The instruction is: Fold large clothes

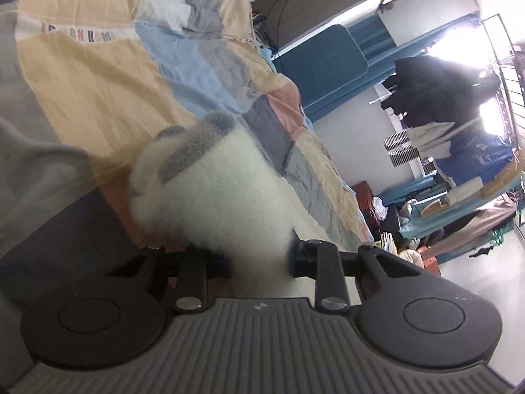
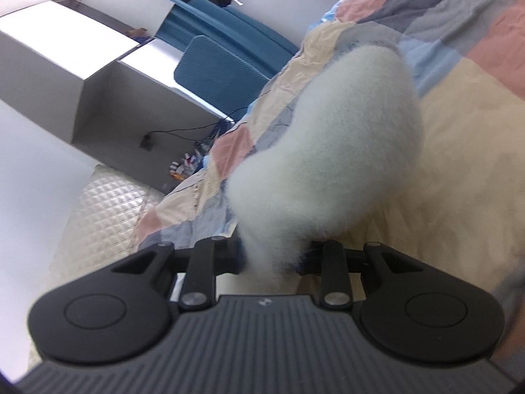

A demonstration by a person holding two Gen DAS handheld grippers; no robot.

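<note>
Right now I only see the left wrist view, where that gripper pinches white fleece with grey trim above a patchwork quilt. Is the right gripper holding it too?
Observer: Yes, the right gripper is shut on the fleece.
Operator: Grey trim at that end?
Observer: None shows; that part is plain white.
Operator: Anything past the edge of the quilt?
Observer: A white quilted mat lies below it.
</note>
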